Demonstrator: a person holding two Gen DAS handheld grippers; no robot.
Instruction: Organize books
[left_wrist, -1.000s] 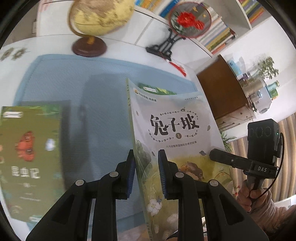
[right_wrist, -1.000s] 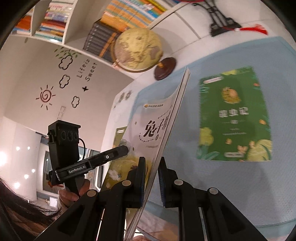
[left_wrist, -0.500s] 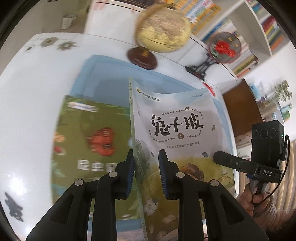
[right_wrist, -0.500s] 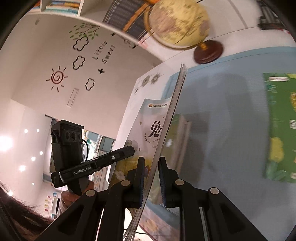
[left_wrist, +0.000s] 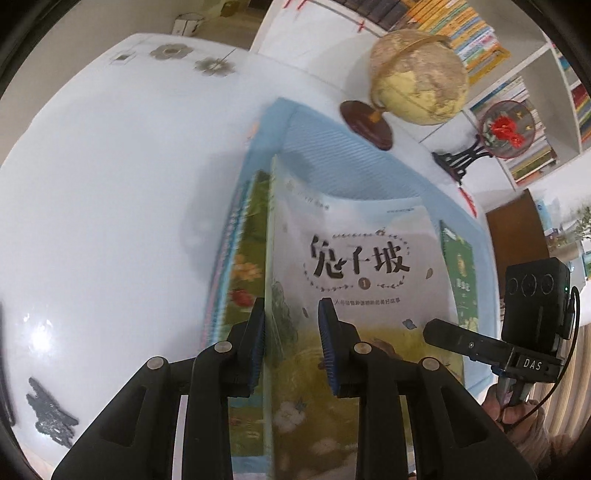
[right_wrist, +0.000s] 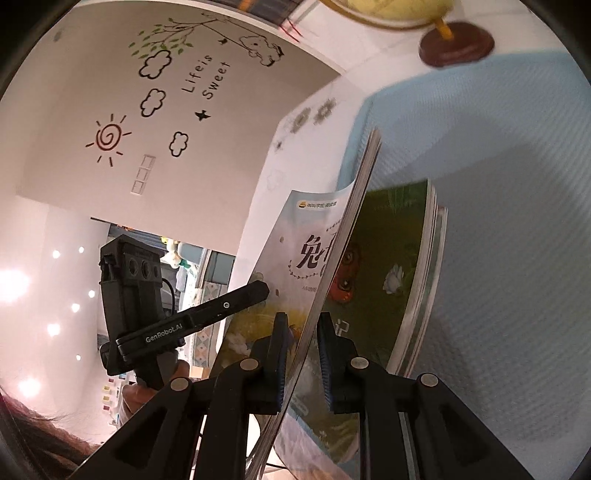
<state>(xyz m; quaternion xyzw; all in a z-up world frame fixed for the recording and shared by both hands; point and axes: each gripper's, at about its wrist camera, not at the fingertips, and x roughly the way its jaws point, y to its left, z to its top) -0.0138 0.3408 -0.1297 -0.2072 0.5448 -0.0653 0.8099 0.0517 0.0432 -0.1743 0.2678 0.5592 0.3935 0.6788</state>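
Both the left hand-held gripper (left_wrist: 291, 332) and right hand-held gripper (right_wrist: 302, 347) pinch the pale book (left_wrist: 362, 266) just above the green book stack (right_wrist: 391, 273); the next move is probably lowering it squarely on top.

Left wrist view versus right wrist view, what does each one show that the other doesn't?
Only the left wrist view shows the red-flower fan on its stand, the bookshelf and a second green book at the mat's right. Only the right wrist view shows the wall stickers. Both show the pale book held edge-up, the green stack, the blue mat and the globe's base.
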